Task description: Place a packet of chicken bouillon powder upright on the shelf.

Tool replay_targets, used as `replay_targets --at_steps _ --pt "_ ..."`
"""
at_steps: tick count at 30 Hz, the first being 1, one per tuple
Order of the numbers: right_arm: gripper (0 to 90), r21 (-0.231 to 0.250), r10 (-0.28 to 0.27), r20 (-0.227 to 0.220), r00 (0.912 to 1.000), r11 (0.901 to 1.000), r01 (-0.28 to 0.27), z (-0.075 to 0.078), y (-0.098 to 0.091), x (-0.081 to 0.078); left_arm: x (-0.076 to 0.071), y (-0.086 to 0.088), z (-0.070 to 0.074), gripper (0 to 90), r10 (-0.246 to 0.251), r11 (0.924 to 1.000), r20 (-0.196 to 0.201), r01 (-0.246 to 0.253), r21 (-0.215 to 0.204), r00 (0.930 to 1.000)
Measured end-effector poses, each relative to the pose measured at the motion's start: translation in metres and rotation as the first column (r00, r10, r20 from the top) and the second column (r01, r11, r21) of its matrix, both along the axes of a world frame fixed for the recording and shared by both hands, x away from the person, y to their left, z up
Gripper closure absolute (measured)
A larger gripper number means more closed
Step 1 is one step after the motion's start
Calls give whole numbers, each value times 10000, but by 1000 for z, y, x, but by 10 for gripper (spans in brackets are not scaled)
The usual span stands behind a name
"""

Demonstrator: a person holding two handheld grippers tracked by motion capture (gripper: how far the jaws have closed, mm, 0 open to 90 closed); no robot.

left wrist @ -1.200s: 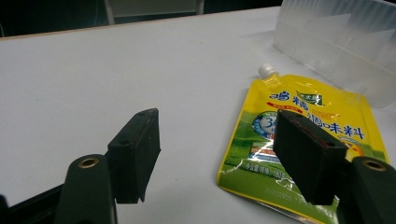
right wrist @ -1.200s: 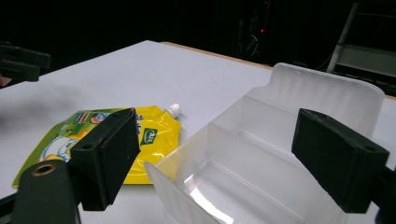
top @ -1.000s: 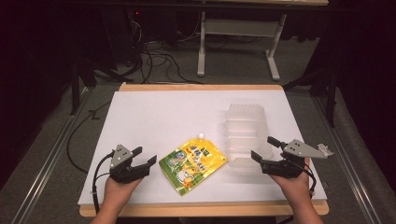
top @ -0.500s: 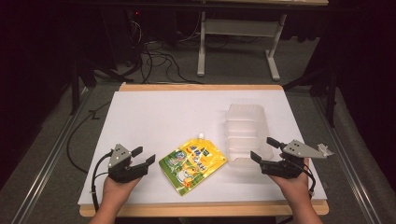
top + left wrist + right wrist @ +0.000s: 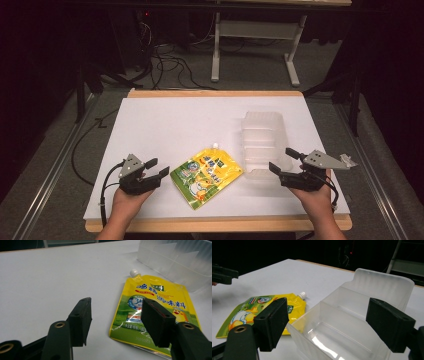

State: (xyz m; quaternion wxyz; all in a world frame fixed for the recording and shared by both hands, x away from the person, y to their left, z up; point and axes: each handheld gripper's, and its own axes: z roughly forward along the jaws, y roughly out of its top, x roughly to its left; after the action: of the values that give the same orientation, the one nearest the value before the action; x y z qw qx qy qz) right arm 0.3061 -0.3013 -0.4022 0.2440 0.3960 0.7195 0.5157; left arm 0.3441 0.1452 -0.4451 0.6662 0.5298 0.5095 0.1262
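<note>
A dark room with cables and a metal frame surrounds the white table point(image 5: 165, 125). Near its front edge, about midway, a yellow spouted pouch point(image 5: 206, 174) lies flat, its cap pointing at the far edge. Just beside it toward the right edge stands a clear divided tray point(image 5: 261, 132), probably the pouch's destination. The left hand-held gripper point(image 5: 154, 173) rests beside the pouch, its jaws having just narrowed a little yet parted and empty. The right hand-held gripper point(image 5: 283, 160) is released too, jaws spread around the tray's near wall, likely to steady it.
</note>
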Motion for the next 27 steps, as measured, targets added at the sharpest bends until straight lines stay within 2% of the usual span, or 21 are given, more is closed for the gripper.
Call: replay_targets --at_steps 2,9,10,11,12,13,14,15,16,19,21,22,23,24,25,26,27 --pt "187 5 -15 -36 10000 10000 15 0 0 0 1 1 -1 400 -73 9999 -146 75 110 9999" --pt "190 -20 -2 -12 10000 10000 2 0 -1 -1 4 -1 -2 411 -163 9998 -254 167 131 9995" --pt "191 -30 2 -19 10000 10000 -2 0 -1 -1 6 -1 -2 418 -385 9987 -218 392 328 9990" --pt "191 -30 2 -19 10000 10000 -2 0 -1 -1 6 -1 -2 420 -385 9987 -218 392 328 9990" --pt "193 -77 -16 -39 10000 10000 16 -1 0 -1 10 -3 -4 417 -643 9958 -280 660 634 9975" --pt "193 -77 -16 -39 10000 10000 16 -1 0 -1 10 -3 -4 412 -643 9958 -280 660 634 9975" --pt "193 -119 39 -38 10000 9999 -40 -1 1 0 16 -17 -3 411 -110 9991 -463 91 -414 9989" --pt "193 -119 39 -38 10000 9999 -40 -1 1 0 16 -17 -3 413 -110 9991 -463 91 -414 9989" --pt "193 -134 48 -45 10000 9999 -49 -1 1 0 20 -20 -3 413 -262 9983 -624 229 -531 9977" --pt "194 -192 66 -82 9999 9998 -67 -2 2 1 25 -29 -5 414 -538 9981 -804 512 -340 9953" --pt "195 -187 87 -116 9999 9998 -90 -3 2 1 29 -36 -7 414 -668 9975 -953 644 -280 9932" --pt "196 -179 95 -128 9999 9998 -97 -3 1 1 34 -39 -11 423 -797 9968 -1261 779 -197 9888" --pt "196 -179 95 -128 9999 9998 -97 -3 1 1 34 -39 -11 432 -797 9968 -1261 779 -197 9888" --pt "197 -175 115 -129 9999 9998 -117 -3 1 1 38 -40 -16 448 -831 9965 -1716 802 -233 9817" --pt "197 -175 115 -129 9999 9998 -117 -3 1 1 38 -40 -16 462 -831 9965 -1716 802 -233 9817" --pt "199 -170 131 -165 9998 9998 -134 -2 2 -1 41 -38 -21 504 -870 9962 -2064 842 -224 9746" --pt "199 -170 131 -165 9998 9998 -134 -2 2 -1 42 -38 -23 504 -804 9966 -2166 747 -342 9729"
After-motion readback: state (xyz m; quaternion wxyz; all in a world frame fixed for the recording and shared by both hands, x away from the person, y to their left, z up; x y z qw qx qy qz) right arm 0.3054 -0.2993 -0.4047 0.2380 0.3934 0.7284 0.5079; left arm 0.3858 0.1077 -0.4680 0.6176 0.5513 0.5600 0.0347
